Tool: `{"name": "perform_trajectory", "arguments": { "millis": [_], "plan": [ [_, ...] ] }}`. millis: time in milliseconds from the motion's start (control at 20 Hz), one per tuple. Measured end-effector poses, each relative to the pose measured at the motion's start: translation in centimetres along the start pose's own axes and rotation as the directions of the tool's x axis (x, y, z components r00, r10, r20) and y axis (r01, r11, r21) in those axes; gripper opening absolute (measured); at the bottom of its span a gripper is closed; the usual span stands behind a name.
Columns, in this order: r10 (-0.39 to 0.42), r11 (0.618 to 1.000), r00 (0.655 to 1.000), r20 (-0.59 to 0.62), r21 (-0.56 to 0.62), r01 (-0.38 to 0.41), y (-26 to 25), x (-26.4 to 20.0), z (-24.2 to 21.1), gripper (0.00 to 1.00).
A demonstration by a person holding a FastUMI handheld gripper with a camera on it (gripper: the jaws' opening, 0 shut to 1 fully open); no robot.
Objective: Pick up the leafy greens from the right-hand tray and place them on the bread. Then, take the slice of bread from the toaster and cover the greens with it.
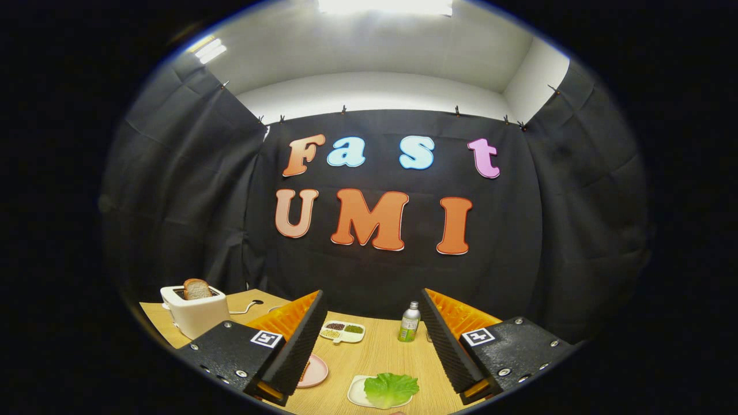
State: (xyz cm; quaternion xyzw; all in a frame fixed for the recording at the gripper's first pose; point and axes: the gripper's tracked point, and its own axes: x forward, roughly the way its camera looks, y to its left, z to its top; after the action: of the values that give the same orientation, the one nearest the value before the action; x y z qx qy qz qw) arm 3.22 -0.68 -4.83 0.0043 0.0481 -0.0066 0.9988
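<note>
Hand-held gripper [369, 346]: fingers spread wide, holding nothing, high over the tabletop [375, 354].
Leafy greens [391, 389]: on a white tray [356, 393], below and between the fingers.
Pink plate [316, 372]: half hidden by the left finger; bread there cannot be confirmed.
Toaster [193, 311]: far left, 1 slice [197, 289] standing up.
Risk: limp leaf may slip or drag the tray; the bottle [410, 323] stands near the right finger.

My camera rides my tool [369, 346], looking forward and slightly down along its spread fingers across the pale wooden surface [375, 354], close above it.
</note>
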Motion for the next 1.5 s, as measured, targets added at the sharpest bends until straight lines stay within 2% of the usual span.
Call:
{"name": "perform_trajectory", "arguments": {
  "millis": [550, 750, 900, 1000, 1200, 1350, 1500],
  "plan": [
    [0.023, 0.999, 0.987, -0.159, 0.027, -0.019, -1.2, 3.6, -5.8, 0.97],
    [0.014, 0.999, 0.958, -0.288, 0.034, -0.005, -2.2, 5.0, -9.3, 0.97],
    [0.038, 0.999, 0.926, -0.374, 0.039, -0.025, -2.1, 5.1, -12.2, 0.97],
    [0.047, 0.998, 0.885, -0.463, 0.049, -0.027, -2.3, 5.3, -15.2, 0.97],
    [0.066, 0.997, 0.775, -0.628, 0.079, -0.021, -2.5, 5.5, -19.7, 0.98],
    [0.046, 0.999, 0.669, -0.742, 0.051, -0.011, -2.7, 5.6, -23.1, 0.98],
    [0.072, 0.997, 0.557, -0.828, 0.070, -0.024, -1.6, 4.9, -26.4, 0.98]
  ]
}}
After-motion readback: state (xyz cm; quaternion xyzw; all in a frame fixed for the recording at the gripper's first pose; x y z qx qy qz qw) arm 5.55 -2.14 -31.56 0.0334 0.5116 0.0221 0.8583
